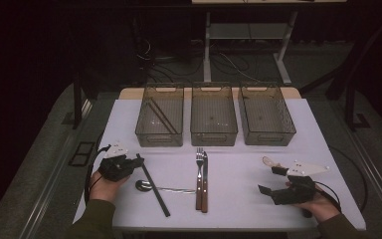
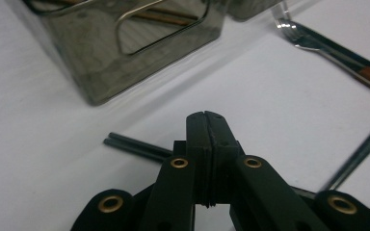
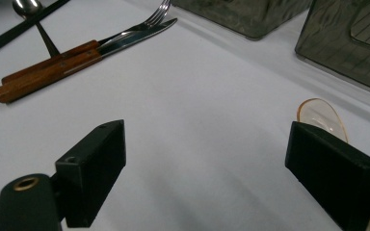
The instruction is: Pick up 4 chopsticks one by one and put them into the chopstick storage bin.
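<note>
The left gripper [image 1: 121, 164], jaws pressed together, sits over the far end of the black chopsticks [image 1: 153, 184] (long axis running near-right). The right gripper [image 1: 273, 180] is spread beside a clear spoon [image 1: 268, 161]. Three bins [image 1: 214, 133], one fork [image 1: 199, 174], one knife [image 1: 205, 180], one metal spoon [image 1: 154, 187].

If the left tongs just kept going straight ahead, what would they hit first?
Probably the black chopsticks lying just past the shut left tongs; beyond them stands the leftmost bin. Depth is hard to judge.
</note>
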